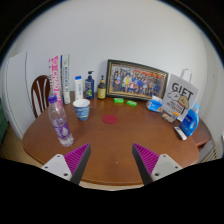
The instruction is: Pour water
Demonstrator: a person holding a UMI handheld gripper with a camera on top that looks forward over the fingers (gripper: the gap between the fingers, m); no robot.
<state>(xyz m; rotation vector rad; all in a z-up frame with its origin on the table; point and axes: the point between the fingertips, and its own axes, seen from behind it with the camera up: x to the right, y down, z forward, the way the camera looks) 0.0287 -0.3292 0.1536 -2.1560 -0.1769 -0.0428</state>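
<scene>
here the tool (112, 158) is held open and empty over the tabletop (120, 140), its fingers spread wide, likely for a grasp. the bottle (59, 120) is found at ten o'clock, upright, just beyond the left finger; the cup (82, 108) is set just behind it, probably to be filled.

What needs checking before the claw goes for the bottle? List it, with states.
1. Claw open wide enough to take the bottle: ok, fingers spread apart, nothing between them.
2. Water bottle upright on the table: ok.
3. Paper cup upright, opening up: ok, standing just beyond the bottle.
4. Bottle cap off: cannot tell.
5. Path from claw to bottle free: ok, only bare tabletop ahead.
6. Water level in bottle: cannot tell.
</scene>
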